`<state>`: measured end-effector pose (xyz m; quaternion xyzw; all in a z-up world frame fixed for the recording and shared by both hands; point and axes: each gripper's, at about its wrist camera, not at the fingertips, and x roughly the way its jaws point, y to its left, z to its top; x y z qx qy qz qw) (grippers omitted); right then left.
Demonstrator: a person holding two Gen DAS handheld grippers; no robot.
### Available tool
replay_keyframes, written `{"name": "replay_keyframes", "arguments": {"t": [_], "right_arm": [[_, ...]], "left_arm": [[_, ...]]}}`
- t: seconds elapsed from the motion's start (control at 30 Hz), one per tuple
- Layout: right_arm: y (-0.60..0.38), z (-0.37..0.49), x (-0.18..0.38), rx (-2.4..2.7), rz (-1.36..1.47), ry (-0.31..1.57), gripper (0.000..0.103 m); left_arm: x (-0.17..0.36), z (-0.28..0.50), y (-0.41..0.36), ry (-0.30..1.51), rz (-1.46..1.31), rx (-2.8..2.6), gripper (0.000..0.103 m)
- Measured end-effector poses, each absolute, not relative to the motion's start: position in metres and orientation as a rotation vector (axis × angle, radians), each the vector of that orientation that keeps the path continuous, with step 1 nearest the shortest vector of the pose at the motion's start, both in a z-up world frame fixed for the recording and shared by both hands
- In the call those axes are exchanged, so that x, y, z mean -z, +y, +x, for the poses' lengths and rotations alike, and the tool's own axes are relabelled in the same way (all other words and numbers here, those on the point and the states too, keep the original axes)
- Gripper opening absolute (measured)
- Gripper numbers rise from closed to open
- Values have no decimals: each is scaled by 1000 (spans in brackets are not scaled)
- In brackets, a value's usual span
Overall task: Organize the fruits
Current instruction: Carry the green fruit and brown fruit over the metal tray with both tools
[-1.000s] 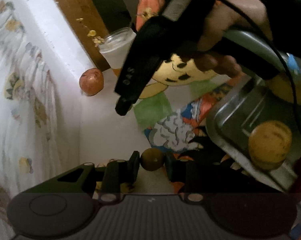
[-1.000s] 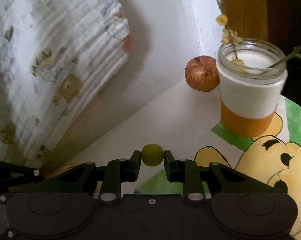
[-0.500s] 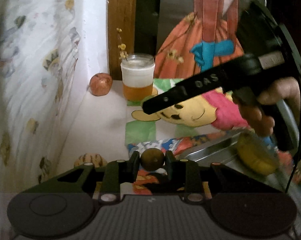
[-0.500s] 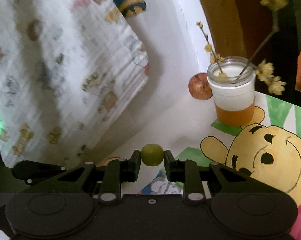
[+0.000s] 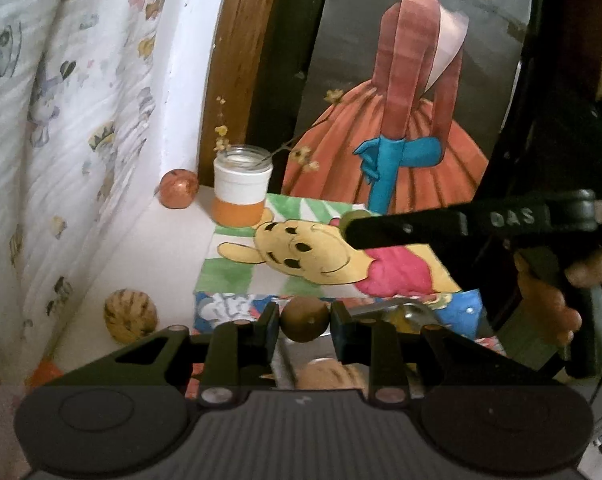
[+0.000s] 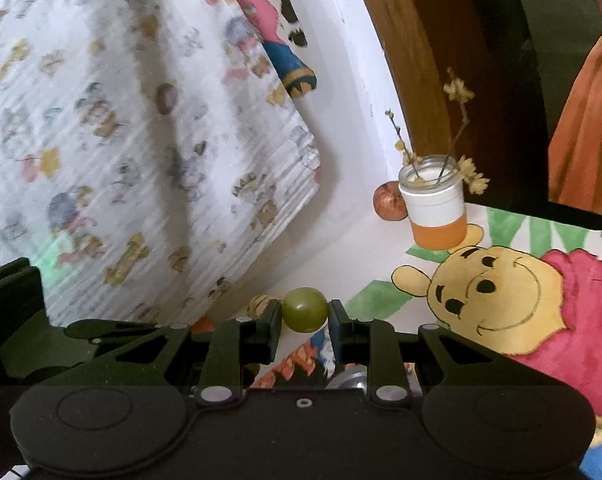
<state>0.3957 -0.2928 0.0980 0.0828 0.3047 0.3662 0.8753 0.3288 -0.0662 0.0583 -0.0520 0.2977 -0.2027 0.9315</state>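
Note:
My left gripper (image 5: 304, 320) is shut on a small brown round fruit (image 5: 304, 319), held above the table. My right gripper (image 6: 304, 315) is shut on a small green round fruit (image 6: 304, 314). In the left wrist view the right gripper (image 5: 351, 226) reaches in from the right, a hand on its handle, the green fruit (image 5: 355, 216) just showing at its tip. A red apple (image 5: 178, 189) sits in the back corner by the wall. A striped yellow fruit (image 5: 130, 315) lies at the left. A metal tray (image 5: 405, 312) shows partly behind my left fingers.
A glass jar (image 5: 243, 190) with dried flower stems stands beside the apple on a cartoon bear mat (image 5: 321, 256). A patterned cloth (image 6: 121, 140) hangs at the left. A painted panel (image 5: 409, 100) and wooden post stand at the back. An orange fruit (image 5: 43, 372) lies low left.
Both grippers have risen and pulled back with their fruits; the jar and apple look smaller. My left gripper has rolled upright, and the tray has dropped out below it.

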Motion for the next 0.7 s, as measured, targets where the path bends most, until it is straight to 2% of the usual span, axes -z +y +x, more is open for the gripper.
{"name": "replay_keyframes", "arguments": {"t": [0.23, 0.7], "right_arm": [[-322, 344, -97, -700, 161, 596, 27], [-357, 274, -39, -538, 116, 594, 27]], "left_arm": [[-59, 308, -88, 601, -122, 433, 30], [-32, 269, -108, 675, -155, 451, 30]]}}
